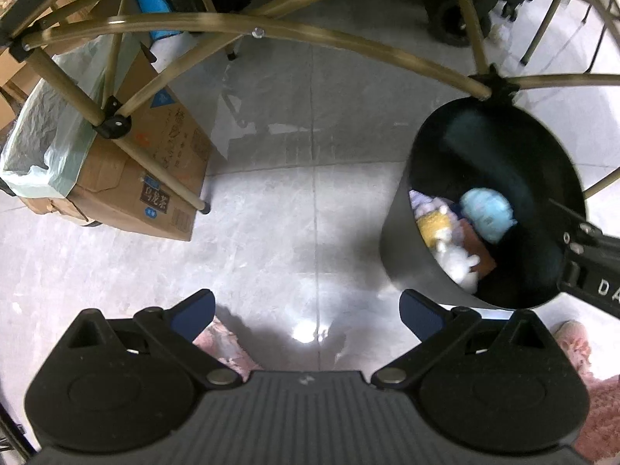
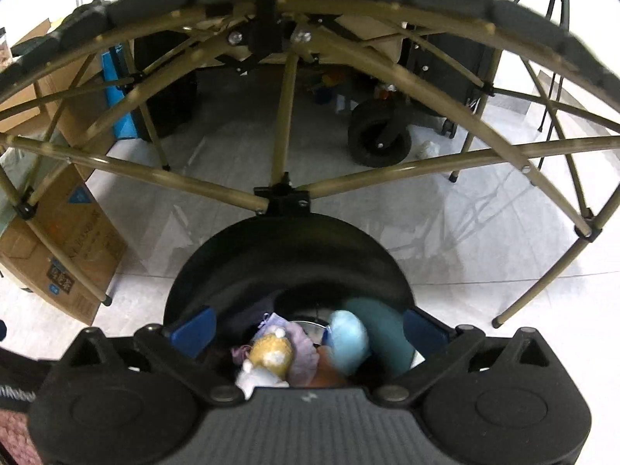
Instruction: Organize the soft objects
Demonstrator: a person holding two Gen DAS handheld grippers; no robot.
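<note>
Soft toys in black bin (image 2: 217,271); both grippers empty.
Right gripper (image 2: 308,327) spread wide over the rim; left gripper (image 1: 306,312) spread above bare floor (image 1: 271,201) beside it.

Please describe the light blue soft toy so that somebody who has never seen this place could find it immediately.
Look for the round black bin that stands on the grey tiled floor under the folding table's frame. Inside it lies a heap of soft things, and the light blue soft toy sits on top. Beside it are a yellow plush and a lilac cloth; it alone is pale blue.
</note>
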